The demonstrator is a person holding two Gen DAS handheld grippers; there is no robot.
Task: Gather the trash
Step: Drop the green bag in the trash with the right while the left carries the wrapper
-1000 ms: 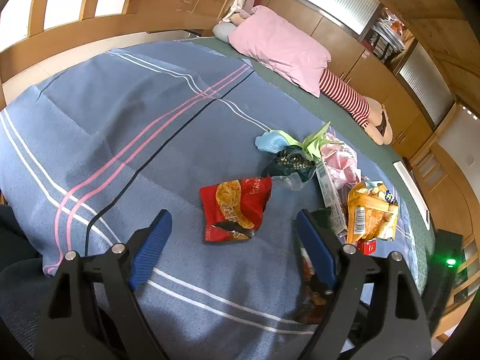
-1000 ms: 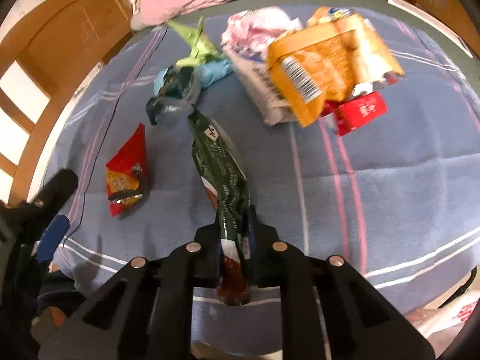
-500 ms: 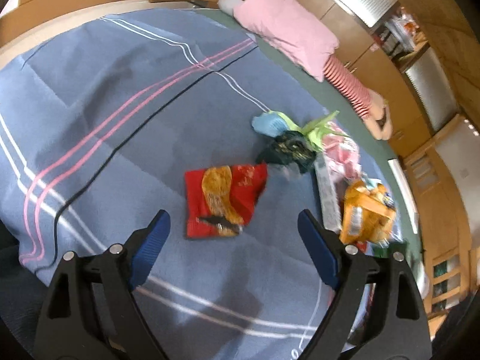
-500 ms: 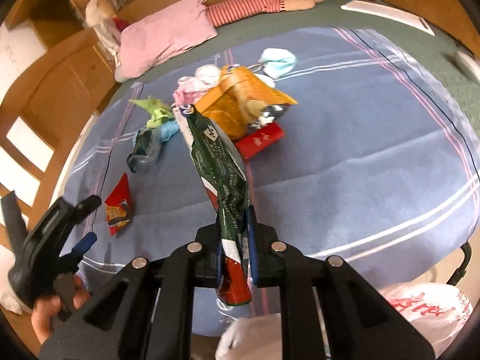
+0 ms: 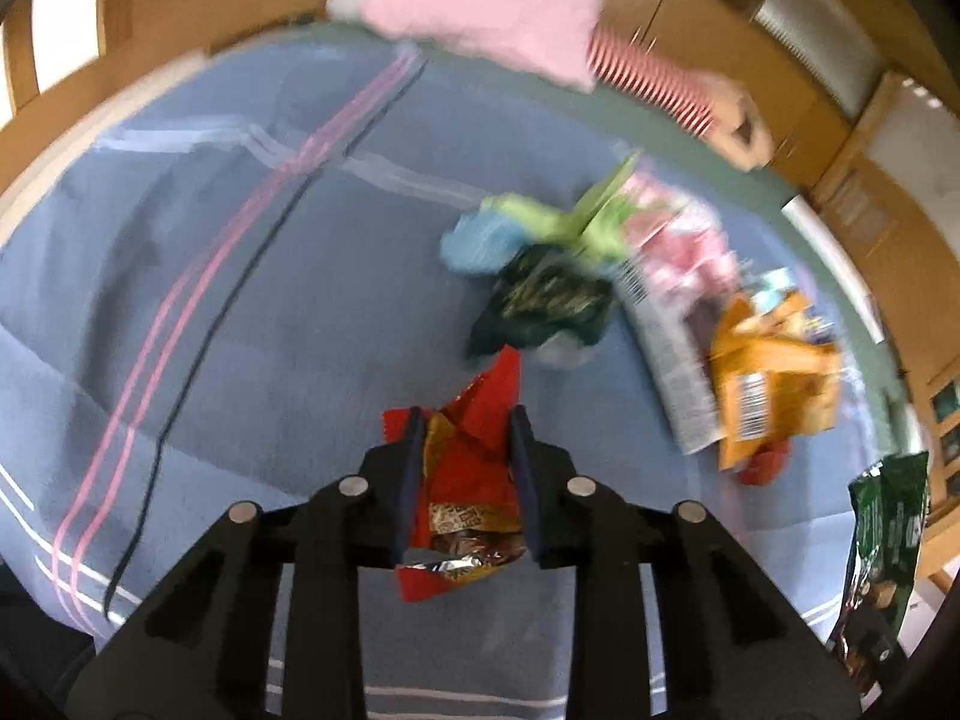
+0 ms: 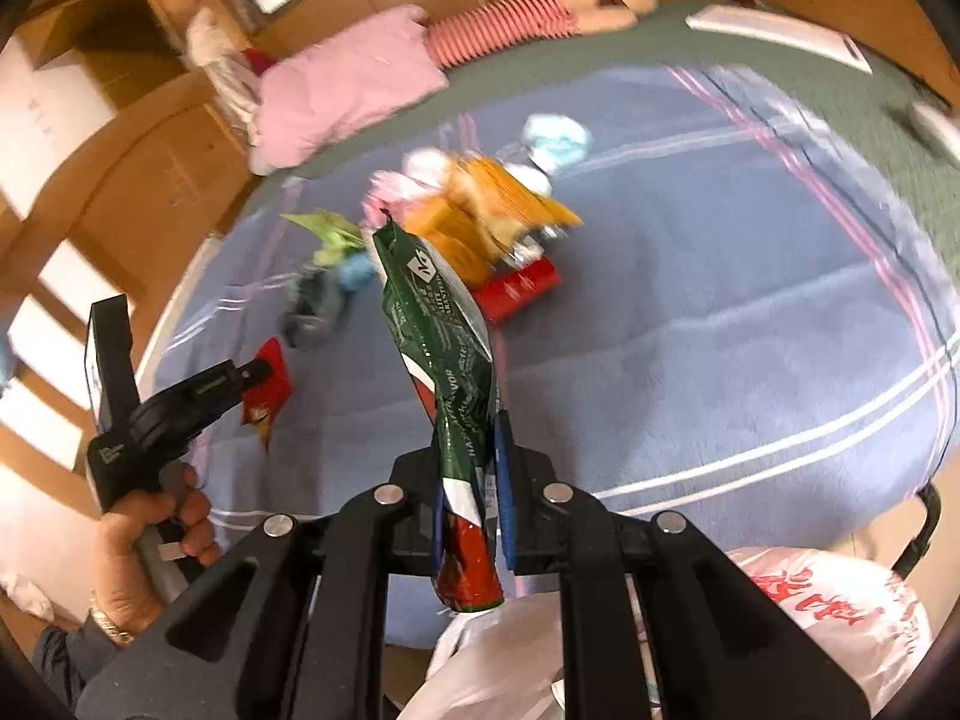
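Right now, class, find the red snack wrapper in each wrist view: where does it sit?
Left wrist view: red snack wrapper, lower centre, between the closing left gripper fingers.
Right wrist view: red snack wrapper, left of centre, at that gripper's tip.
Shared landmark: pink pillow.

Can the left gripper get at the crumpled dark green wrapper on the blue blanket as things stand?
Probably not yet: the left gripper is closing with the red snack packet between its jaws. The dark green wrapper lies just beyond, uncovered.
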